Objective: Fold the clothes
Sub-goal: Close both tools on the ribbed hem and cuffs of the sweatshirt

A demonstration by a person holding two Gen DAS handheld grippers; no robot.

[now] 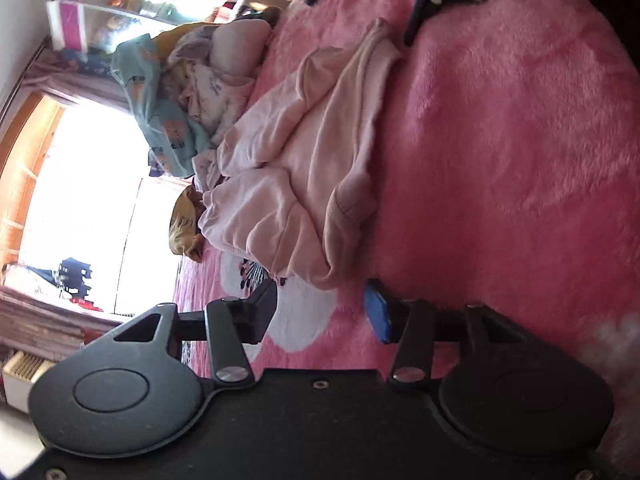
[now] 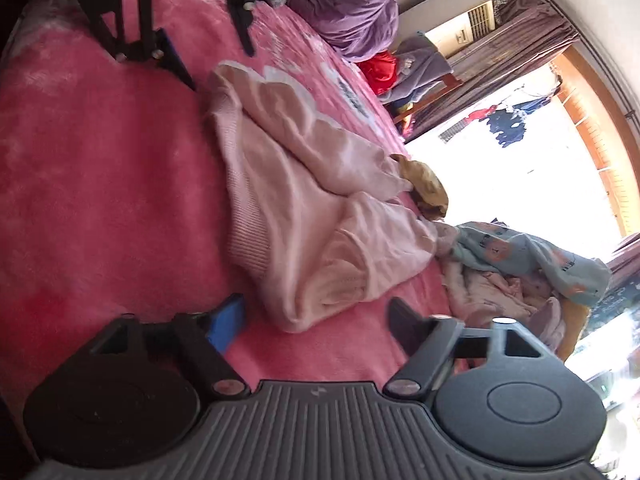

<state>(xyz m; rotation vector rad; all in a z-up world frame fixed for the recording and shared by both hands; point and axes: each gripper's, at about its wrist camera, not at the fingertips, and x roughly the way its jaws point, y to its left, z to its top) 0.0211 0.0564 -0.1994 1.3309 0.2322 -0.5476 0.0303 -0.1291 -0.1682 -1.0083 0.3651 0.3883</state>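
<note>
1. Lying crumpled on the pink fleece blanket [image 1: 500,140] is the pale pink garment [image 1: 304,168] you are to fold; it sits between your two grippers, bunched into ridges, with a ribbed hem along the side nearer you.
2. Your left gripper [image 1: 322,312] hovers just short of one end of the garment, its jaws spread wide and holding nothing; one finger carries a blue pad [image 1: 378,312], the other is plain black.
3. Your right gripper [image 2: 316,320] sits at the other end, jaws likewise wide apart and empty, with the garment's folded corner lying just ahead of the gap between them. No finger touches the cloth, as far as the wrist views show.
4. Each wrist camera sees the other gripper across the garment, near the top of its frame.
5. Beyond the garment, toward the bright window [image 2: 520,168], lies a heap of other clothes [image 1: 200,92], a teal printed piece [image 2: 532,256] among them, and a yellow-tan item [image 2: 428,188] just beside the garment's far edge.
6. A purple bundle [image 2: 352,4] rests at the blanket's far end in the right wrist view.
</note>
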